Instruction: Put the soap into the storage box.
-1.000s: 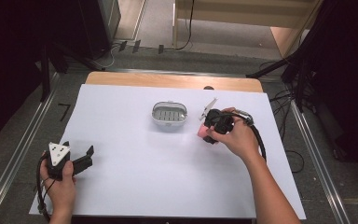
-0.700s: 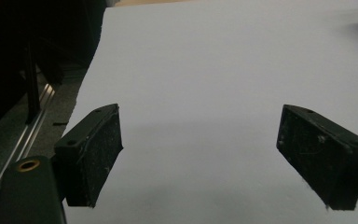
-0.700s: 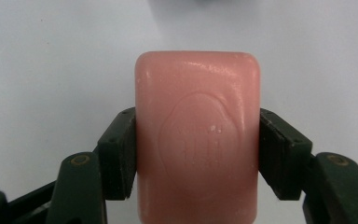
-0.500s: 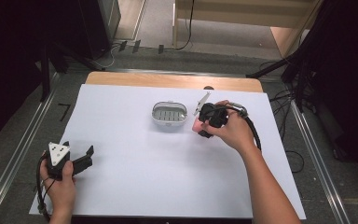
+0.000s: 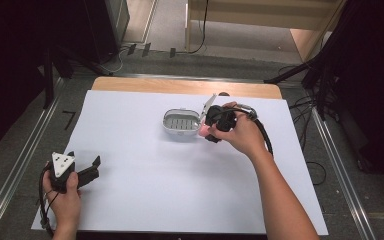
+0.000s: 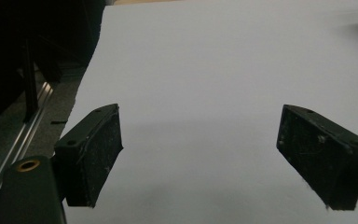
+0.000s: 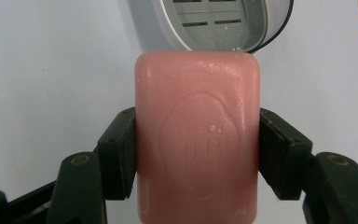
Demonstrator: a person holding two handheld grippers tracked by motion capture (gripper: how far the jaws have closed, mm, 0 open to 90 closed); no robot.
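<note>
A pink bar of soap (image 7: 197, 135) with an embossed mark sits between the black jaws of my right gripper (image 7: 197, 154), which is shut on it. In the high view the right gripper (image 5: 207, 131) holds the soap (image 5: 202, 130) just right of an oval grey soap dish (image 5: 181, 123) with a slotted floor. That soap dish (image 7: 223, 23) lies just beyond the bar in the right gripper view. My left gripper (image 5: 86, 169) rests near the table's front left corner, jaws wide apart. The left gripper (image 6: 200, 163) has only white table between its pads.
A white sheet (image 5: 145, 190) covers the table, with a wooden strip (image 5: 180, 86) along the far edge. A metal rail (image 5: 17, 170) runs along the left side and cables (image 5: 310, 165) trail off the right edge.
My right gripper has carried the soap left and slightly up, from the right side of the table to the edge of the soap dish. The left hand has stayed put.
</note>
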